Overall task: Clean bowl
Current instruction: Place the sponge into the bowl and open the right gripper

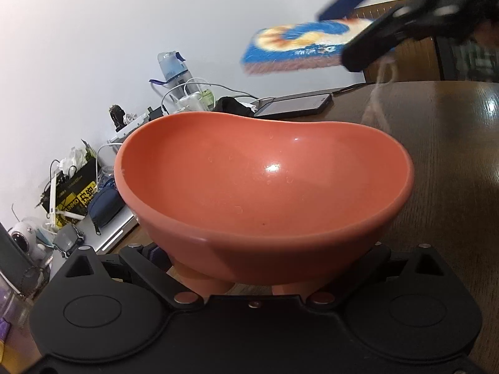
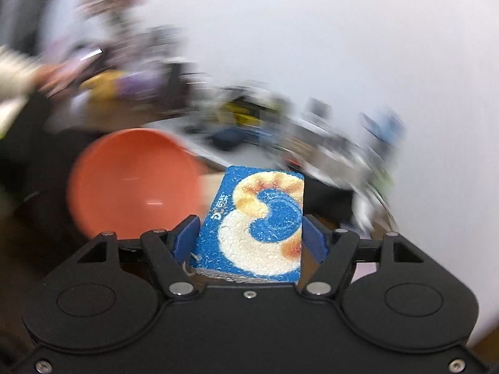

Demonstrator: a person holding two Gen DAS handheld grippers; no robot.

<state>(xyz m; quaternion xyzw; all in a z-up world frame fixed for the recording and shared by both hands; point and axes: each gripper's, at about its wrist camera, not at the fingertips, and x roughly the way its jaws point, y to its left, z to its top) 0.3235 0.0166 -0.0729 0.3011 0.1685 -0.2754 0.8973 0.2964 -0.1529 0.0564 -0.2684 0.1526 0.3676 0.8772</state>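
Orange glossy ceramic-looking bowl (image 1: 265,193): rigid, prob. slick, breakable; L gripper (image 1: 254,275) clamps base | blue printed sponge pad (image 2: 259,221): soft, light; R gripper (image 2: 251,237) pinches sides, above desk (image 1: 436,143).

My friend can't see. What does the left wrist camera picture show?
An orange bowl fills the view, held at its base by the left gripper. Above right, the right gripper holds a blue patterned sponge over a dark wooden table.
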